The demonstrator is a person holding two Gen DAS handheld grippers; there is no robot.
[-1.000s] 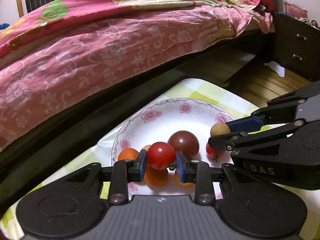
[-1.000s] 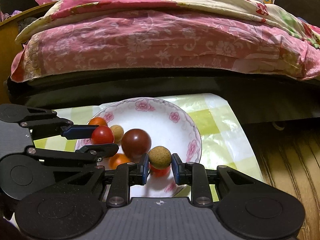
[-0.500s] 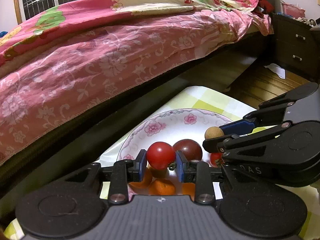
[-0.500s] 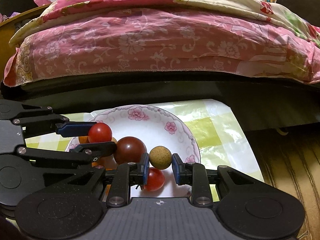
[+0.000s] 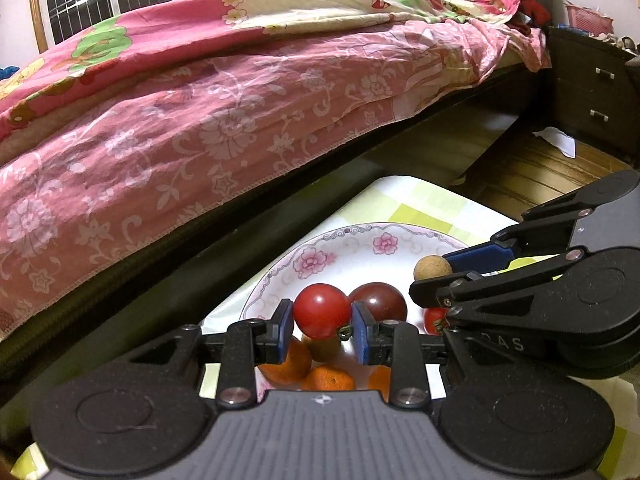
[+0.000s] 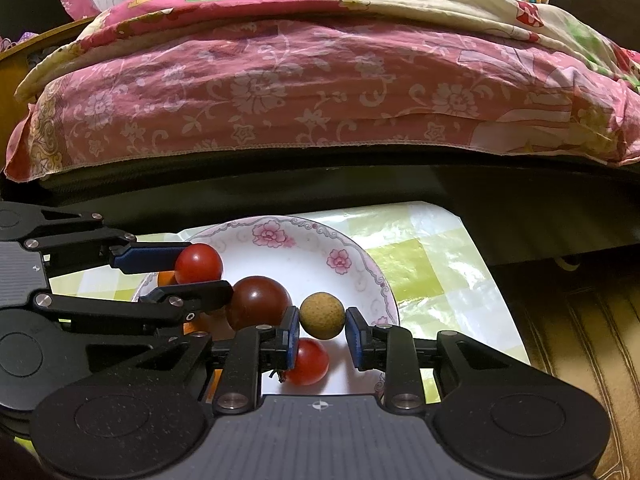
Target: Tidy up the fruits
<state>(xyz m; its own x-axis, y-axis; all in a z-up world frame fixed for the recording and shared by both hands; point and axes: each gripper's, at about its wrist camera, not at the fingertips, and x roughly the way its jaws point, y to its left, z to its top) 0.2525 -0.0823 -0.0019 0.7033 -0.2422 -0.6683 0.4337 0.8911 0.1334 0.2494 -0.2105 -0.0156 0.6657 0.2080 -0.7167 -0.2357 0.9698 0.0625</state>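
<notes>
Red tomato in left claw; longan between right claw pads

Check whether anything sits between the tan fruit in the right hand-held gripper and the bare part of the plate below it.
Partly: a small red tomato lies on the plate just below-left of the tan fruit held in the right hand-held gripper. The plate to its right looks bare.

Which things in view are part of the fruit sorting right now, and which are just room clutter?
Part of the job:
- red tomato, held in the left hand-held gripper
- tan round fruit, between the pads of the right hand-held gripper
- floral plate
- dark red tomato, small red tomato and orange fruits on the plate

Lying about:
- pink bedspread
- dark drawer unit
- white paper on the floor
</notes>
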